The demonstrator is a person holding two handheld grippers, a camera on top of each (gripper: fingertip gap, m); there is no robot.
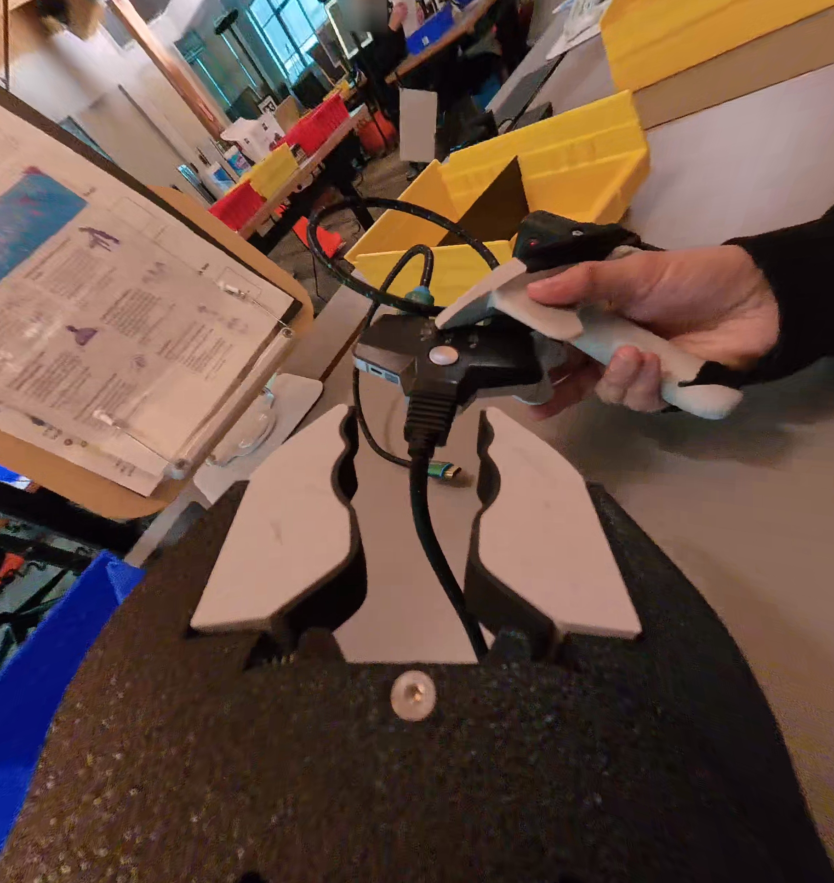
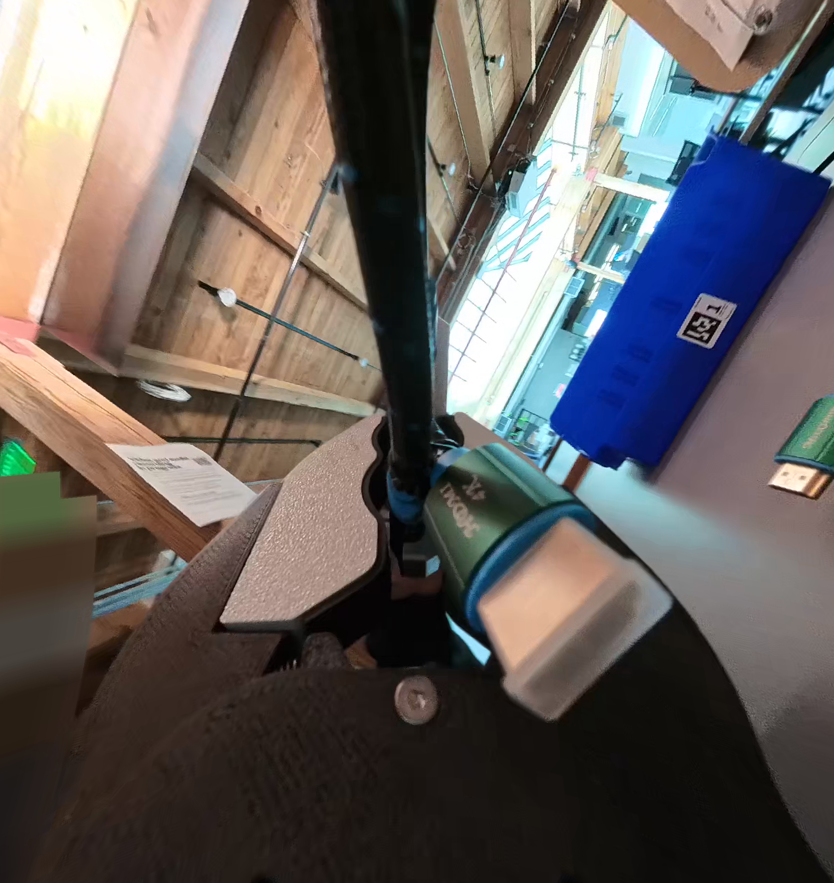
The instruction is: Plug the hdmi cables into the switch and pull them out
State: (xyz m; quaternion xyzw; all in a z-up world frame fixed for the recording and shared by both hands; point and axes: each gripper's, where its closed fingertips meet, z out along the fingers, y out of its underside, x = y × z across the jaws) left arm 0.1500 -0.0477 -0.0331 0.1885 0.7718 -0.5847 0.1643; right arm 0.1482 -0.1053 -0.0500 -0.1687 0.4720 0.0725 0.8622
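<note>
In the left wrist view, the black HDMI switch (image 1: 453, 356) with a round silver button is held above the grey table (image 1: 692, 525). My right gripper (image 1: 489, 358), held by a hand, is shut on it from the right. A green plug (image 1: 419, 296) sits in the switch's far side. It shows close up in the right wrist view (image 2: 491, 516), where it hides one finger of my right gripper (image 2: 417, 430). My left gripper (image 1: 415, 420) is open. The switch's black ribbed cable (image 1: 427, 501) runs between its fingers untouched. A second green plug (image 1: 446, 470) lies loose on the table and also shows in the right wrist view (image 2: 821, 444).
A clear stand with printed sheets (image 1: 119, 310) stands at the left. Yellow bins (image 1: 549, 157) sit behind the switch. A blue bin (image 1: 37, 669) is at the table's near left edge and also shows in the right wrist view (image 2: 682, 310).
</note>
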